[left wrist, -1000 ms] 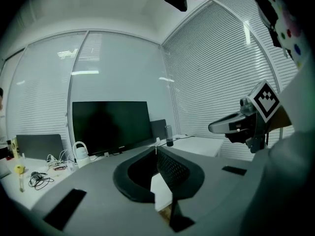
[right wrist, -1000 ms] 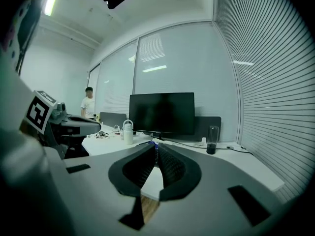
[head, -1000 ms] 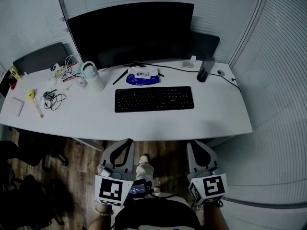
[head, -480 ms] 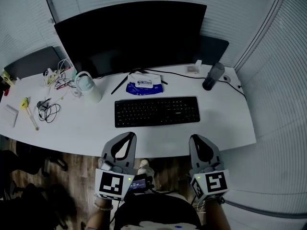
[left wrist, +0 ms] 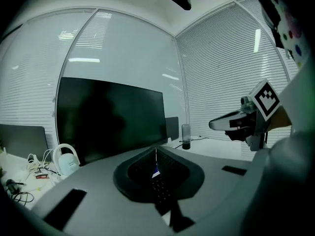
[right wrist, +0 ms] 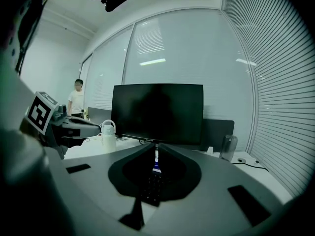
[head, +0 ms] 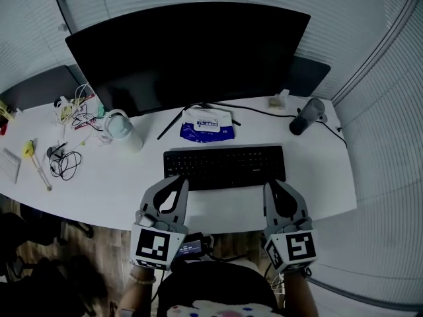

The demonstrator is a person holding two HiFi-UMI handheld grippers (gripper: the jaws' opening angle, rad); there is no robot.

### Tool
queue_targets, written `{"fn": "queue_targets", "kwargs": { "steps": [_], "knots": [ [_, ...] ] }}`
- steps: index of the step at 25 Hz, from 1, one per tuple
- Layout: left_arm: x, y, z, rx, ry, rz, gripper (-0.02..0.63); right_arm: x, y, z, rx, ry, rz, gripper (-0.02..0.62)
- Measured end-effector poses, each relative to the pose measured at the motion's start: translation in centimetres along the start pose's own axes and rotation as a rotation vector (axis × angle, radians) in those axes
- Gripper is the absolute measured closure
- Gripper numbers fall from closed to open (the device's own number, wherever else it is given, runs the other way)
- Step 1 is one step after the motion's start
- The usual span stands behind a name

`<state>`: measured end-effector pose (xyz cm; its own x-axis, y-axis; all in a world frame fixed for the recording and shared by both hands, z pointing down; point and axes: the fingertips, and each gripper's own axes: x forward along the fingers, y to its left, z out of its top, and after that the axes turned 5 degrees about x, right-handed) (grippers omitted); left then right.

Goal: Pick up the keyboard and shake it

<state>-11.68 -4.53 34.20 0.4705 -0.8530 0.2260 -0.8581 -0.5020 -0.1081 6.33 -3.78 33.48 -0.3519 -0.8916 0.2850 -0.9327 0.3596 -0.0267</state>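
A black keyboard (head: 225, 167) lies flat on the white desk (head: 112, 183), in front of the monitor. My left gripper (head: 181, 181) is shut and empty, its tips just short of the keyboard's left front corner. My right gripper (head: 270, 185) is also shut and empty, just short of the keyboard's right front corner. In the left gripper view the closed jaws meet at the left gripper (left wrist: 156, 150), and keyboard keys (left wrist: 158, 186) show through the opening below. The right gripper view shows the same: the right gripper (right wrist: 156, 146) closed, keys (right wrist: 150, 188) below.
A large dark monitor (head: 192, 51) stands behind the keyboard. A blue packet (head: 207, 125) lies between them. A white jug (head: 125, 129) and tangled cables (head: 63, 160) are at the left, a dark tumbler (head: 305, 117) at the right. A person (right wrist: 76, 102) stands far off.
Both grippers have moved forward from above the floor to over the desk's front edge, close to the keyboard's two front corners. Both stay shut. The keyboard has not moved.
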Motion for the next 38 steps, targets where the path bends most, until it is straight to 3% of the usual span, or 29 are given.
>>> {"fn": "queue_targets", "kwargs": {
  "steps": [9, 22, 30, 33, 38],
  "knots": [
    [1.1, 3.3, -2.6, -0.1, 0.05, 0.007, 0.586, 2.8, 0.6, -0.6, 0.025, 0.034, -0.007, 0.552],
    [2.1, 6.6, -8.1, -0.186, 0.193, 0.047, 0.583, 4.6, 0.4, -1.7, 0.031, 0.08, 0.044, 0.552],
    [3.7, 7.3, -13.4, -0.365, 0.307, 0.01, 0.441, 4.4, 0.0, -2.9, 0.056, 0.11, 0.029, 0.552],
    [4.3, 7.5, -15.9, -0.431, 0.363, 0.0, 0.426, 4.2, -0.1, -3.2, 0.056, 0.115, 0.022, 0.552],
    [5.4, 7.4, -19.2, -0.472, 0.444, -0.038, 0.402, 3.8, -0.9, -3.6, 0.048, 0.123, 0.002, 0.552]
  ]
}}
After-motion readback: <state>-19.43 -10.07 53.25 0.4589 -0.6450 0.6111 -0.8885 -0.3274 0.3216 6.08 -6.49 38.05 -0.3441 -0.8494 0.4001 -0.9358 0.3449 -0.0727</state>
